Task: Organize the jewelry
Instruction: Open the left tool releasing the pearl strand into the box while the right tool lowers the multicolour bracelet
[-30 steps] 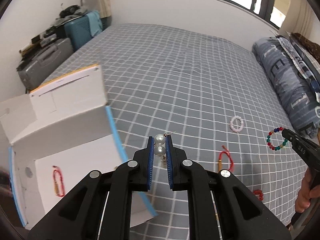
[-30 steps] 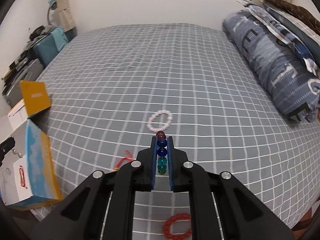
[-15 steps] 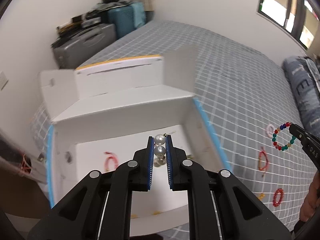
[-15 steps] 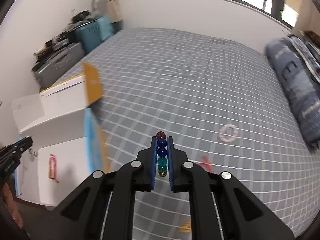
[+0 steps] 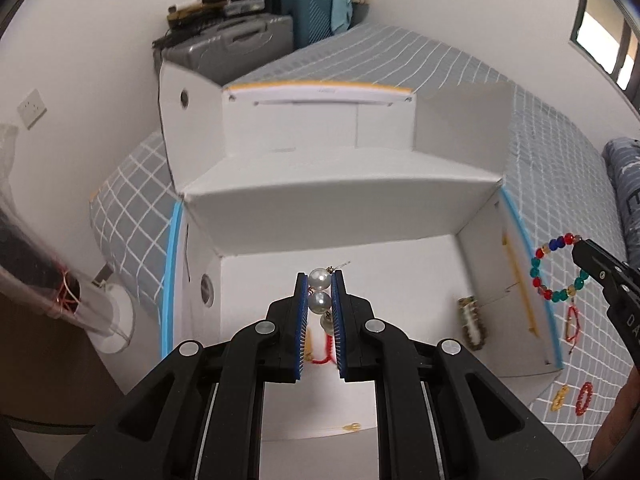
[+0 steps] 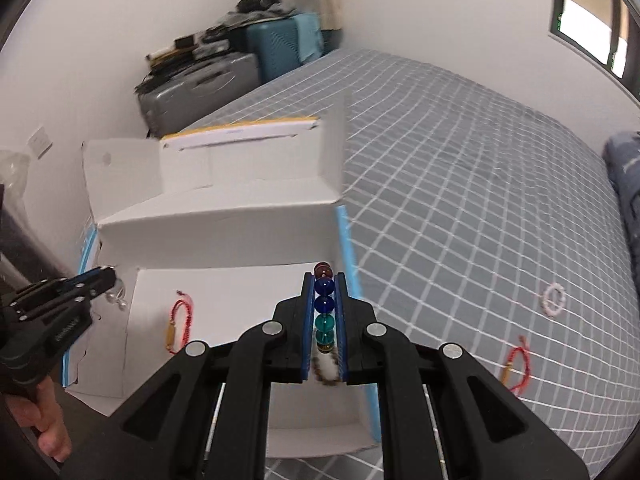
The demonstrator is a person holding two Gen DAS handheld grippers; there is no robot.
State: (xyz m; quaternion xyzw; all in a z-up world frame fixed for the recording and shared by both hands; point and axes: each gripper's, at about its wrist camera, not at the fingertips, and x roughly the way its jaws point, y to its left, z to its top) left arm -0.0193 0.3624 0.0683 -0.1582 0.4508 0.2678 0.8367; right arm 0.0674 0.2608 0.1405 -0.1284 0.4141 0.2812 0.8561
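Note:
My left gripper (image 5: 320, 280) is shut on a pearl earring (image 5: 320, 300) and holds it over the inside of the open white box (image 5: 360, 208). My right gripper (image 6: 324, 280) is shut on a multicoloured bead bracelet (image 6: 324, 304) above the box's right blue-edged wall (image 6: 344, 248); the bracelet also shows in the left wrist view (image 5: 556, 268). Inside the box lie a red string bracelet (image 6: 180, 316), a brown bead bracelet (image 5: 472, 324) and a thin gold chain (image 5: 520, 288).
On the grey checked bedspread (image 6: 480, 200) lie a pink bead bracelet (image 6: 554, 300), a red string bracelet (image 6: 516, 364), a red bead ring (image 5: 584, 398) and a yellow piece (image 5: 560, 398). Suitcases (image 6: 224, 80) stand by the wall beyond the box.
Both grippers have swung left from over the bedspread to the white box. The left one now hangs over its inside, the right one at its right wall. Both grips are unchanged.

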